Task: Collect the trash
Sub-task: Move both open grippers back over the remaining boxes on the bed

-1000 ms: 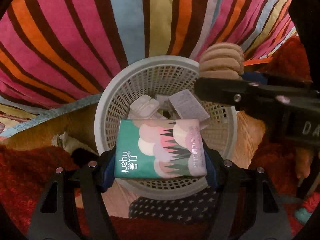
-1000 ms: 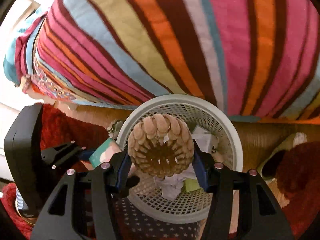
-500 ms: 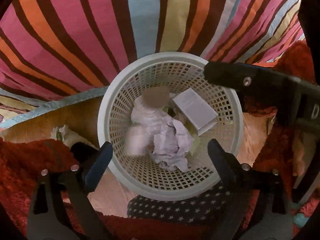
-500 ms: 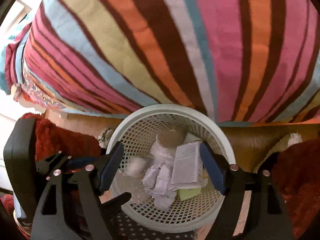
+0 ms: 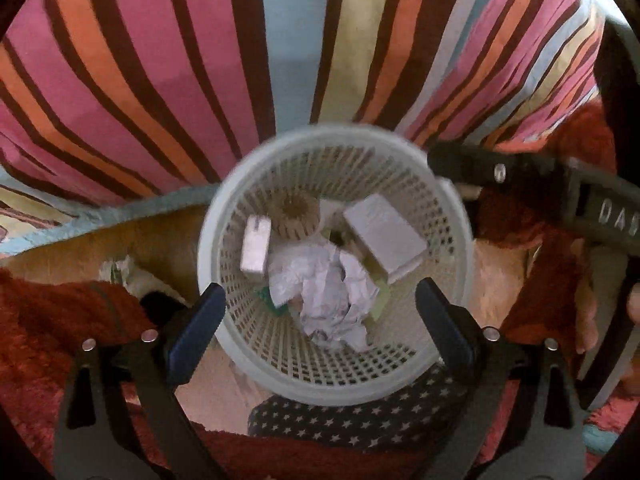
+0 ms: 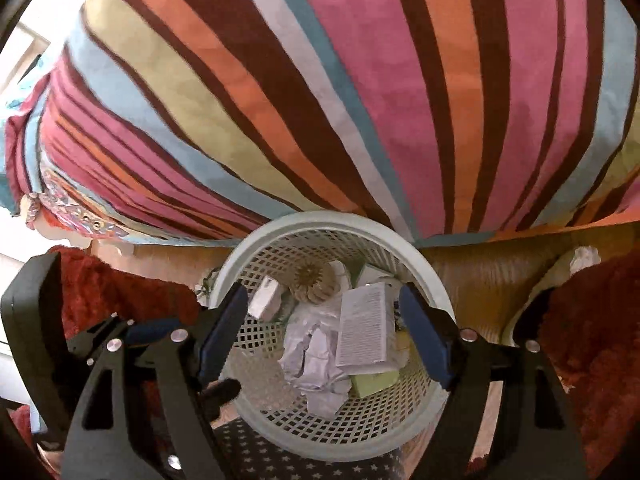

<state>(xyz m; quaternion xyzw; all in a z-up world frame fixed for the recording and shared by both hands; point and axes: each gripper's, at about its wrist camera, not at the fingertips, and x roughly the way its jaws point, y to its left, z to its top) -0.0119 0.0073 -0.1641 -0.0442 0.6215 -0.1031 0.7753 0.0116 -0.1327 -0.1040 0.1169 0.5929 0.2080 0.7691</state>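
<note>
A white mesh waste basket [image 5: 218, 216] [image 6: 434, 280] stands on the floor under both grippers. Inside lie crumpled white paper [image 5: 332, 292] [image 6: 312, 360], a white printed box [image 5: 384, 236] [image 6: 364, 328], a round beige ribbed piece [image 5: 294, 216] [image 6: 314, 280] and a small pale packet [image 5: 255, 248] [image 6: 266, 298] against the left wall. A green corner [image 5: 272, 302] peeks from under the paper. My left gripper [image 5: 320, 292] hangs open over the basket with nothing between its fingers. My right gripper [image 6: 322, 296] is open and empty too, just right of the left one.
A striped bedspread [image 5: 280, 60] [image 6: 360, 100] hangs over a wooden bed frame [image 6: 480, 276] behind the basket. Red shaggy rug [image 5: 48, 320] [image 6: 592, 340] lies on both sides. Dark star-patterned cloth [image 5: 352, 424] sits at the basket's near side. A hand [image 5: 588, 320] shows at right.
The left gripper opened and let go of the green tissue pack. The right gripper opened and dropped the round beige piece. Both fell into the basket.
</note>
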